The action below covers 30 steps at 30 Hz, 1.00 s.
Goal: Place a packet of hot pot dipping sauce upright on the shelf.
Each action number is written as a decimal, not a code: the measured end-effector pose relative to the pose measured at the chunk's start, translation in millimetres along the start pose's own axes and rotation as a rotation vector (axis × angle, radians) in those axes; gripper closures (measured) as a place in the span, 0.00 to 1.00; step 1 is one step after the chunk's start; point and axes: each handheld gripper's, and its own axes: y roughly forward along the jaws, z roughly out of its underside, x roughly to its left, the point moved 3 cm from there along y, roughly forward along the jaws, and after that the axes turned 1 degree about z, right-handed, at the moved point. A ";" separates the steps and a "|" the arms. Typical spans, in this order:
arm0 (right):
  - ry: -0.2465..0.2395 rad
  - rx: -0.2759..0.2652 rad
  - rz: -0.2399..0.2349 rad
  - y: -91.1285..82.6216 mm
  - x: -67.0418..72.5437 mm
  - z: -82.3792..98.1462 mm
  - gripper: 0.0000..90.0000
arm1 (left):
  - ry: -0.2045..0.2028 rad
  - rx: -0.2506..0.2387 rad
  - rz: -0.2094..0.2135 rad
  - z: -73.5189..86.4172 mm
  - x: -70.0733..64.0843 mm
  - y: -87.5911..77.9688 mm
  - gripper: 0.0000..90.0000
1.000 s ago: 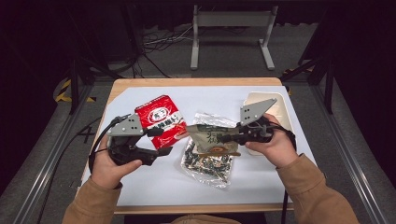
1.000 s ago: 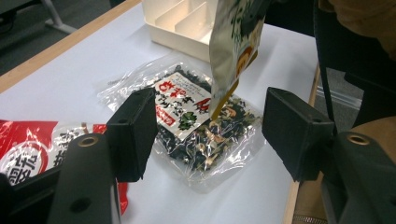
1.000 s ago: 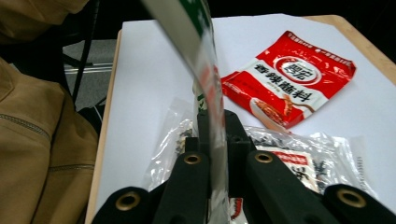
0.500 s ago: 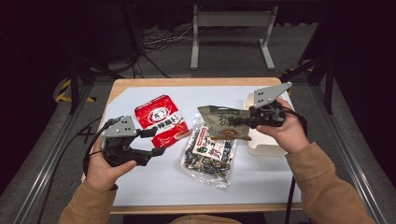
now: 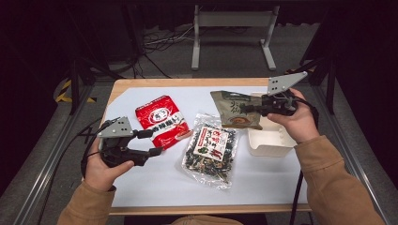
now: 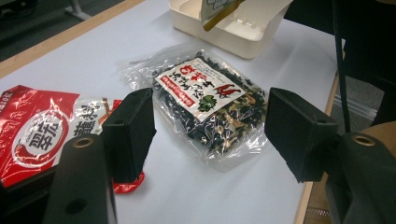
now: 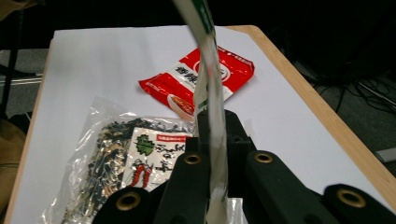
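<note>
My right gripper point(image 5: 248, 109) clamps the edge of a flat olive-brown foil packet point(image 5: 234, 110), lifted at the white plastic tray's point(image 5: 270, 140) ten o'clock rim. My left gripper point(image 5: 152, 142) hangs unclenched, holding nothing, at the red noodle packet's point(image 5: 162, 121) six o'clock.

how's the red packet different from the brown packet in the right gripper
The red packet lies flat on the table, untouched; the brown packet is off the table, pinched at its edge by the right hand-held gripper beside the white tray. The red one is bright red with a round white label; the brown one is dull olive-brown with a bowl picture. Both are sealed food packets with printed writing.
</note>
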 end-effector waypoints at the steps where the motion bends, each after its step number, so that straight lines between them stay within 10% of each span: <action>1: 0.000 -0.001 0.006 -1.2 -2.6 1.3 0.99 | -0.007 0.000 -0.003 1.7 1.0 -0.5 0.38; 30: -0.015 -0.028 0.116 -25.8 -61.8 26.0 0.99 | -0.111 -0.008 -0.104 44.5 25.4 -14.2 0.39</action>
